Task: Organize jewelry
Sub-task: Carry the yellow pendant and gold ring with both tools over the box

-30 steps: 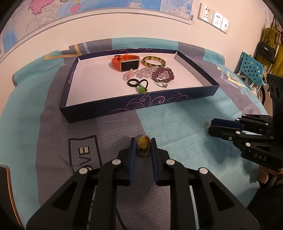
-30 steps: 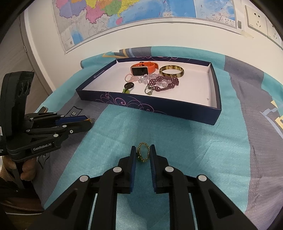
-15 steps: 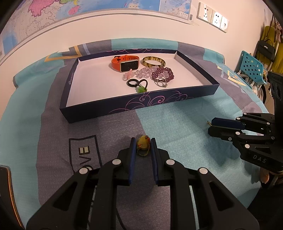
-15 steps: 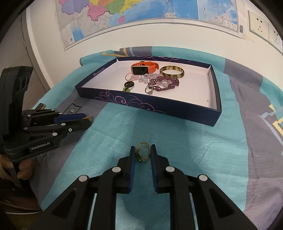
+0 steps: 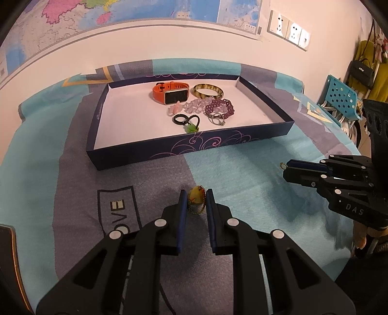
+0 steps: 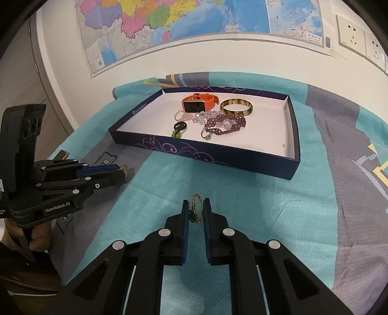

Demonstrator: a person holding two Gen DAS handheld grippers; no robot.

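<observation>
My left gripper (image 5: 196,196) is shut on a yellow pendant with a gold ball chain (image 5: 197,196), held just above the cloth in front of the dark blue tray (image 5: 194,148). My right gripper (image 6: 196,206) is shut on a green and gold beaded ring (image 6: 196,208), also in front of the tray (image 6: 218,157). The tray holds an orange watch (image 5: 171,93), a tortoiseshell bangle (image 5: 208,91), clear and purple bead bracelets (image 5: 219,107), a black ring with a green charm (image 5: 185,121) and a key ring. Each gripper shows in the other's view, the right one (image 5: 286,169) and the left one (image 6: 122,172).
A teal and grey cloth (image 5: 242,174) covers the table. A wall with a map (image 6: 194,21) and sockets stands behind the tray. A blue perforated chair (image 5: 339,97) and hanging bags are at the far right.
Both grippers have lifted slightly with their pieces and drawn a little back from the tray. The tray's contents have not moved.
</observation>
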